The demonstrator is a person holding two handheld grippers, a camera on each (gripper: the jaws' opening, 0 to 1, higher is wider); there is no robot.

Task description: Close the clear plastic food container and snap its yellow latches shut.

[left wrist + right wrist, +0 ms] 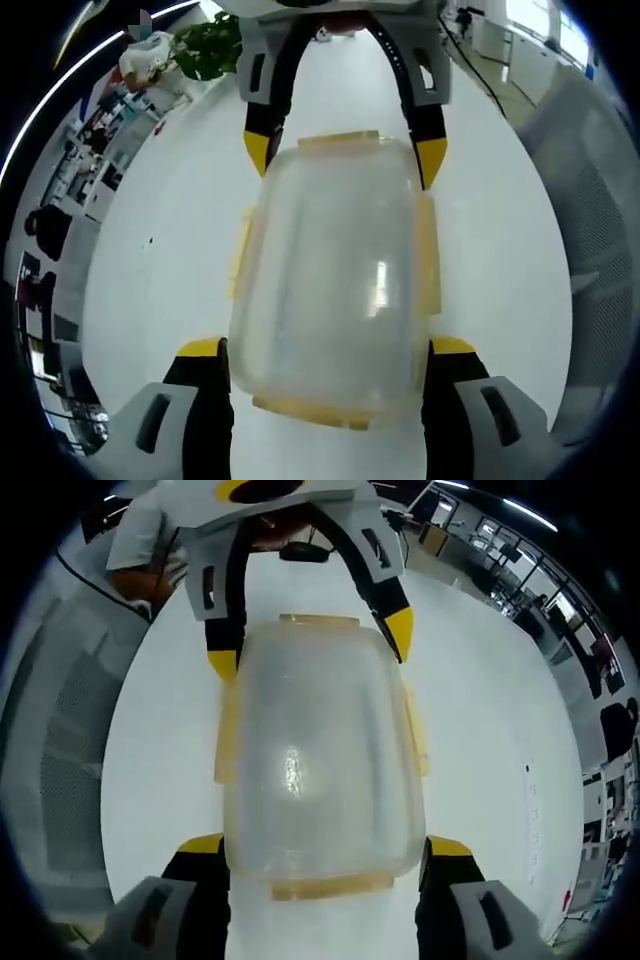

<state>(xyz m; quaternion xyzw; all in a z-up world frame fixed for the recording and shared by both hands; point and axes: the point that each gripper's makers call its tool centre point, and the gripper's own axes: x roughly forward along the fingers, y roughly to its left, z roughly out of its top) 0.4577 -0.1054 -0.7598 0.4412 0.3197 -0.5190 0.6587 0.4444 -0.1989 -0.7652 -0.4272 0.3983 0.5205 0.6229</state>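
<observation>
Left gripper view: both grippers' jaws spread beside opposite ends of container [330,280] (table-level).

Left gripper [326,350] and right gripper [325,845] face each other, jaws spread wide.

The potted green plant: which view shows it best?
The left gripper view: the potted plant stands past the table's far edge, upper left. The right gripper view looks the opposite way, toward a person's sleeve.

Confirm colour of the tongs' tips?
Yellow tips on black arms; clearest in the left gripper view, on the right tongs flanking the container.
</observation>
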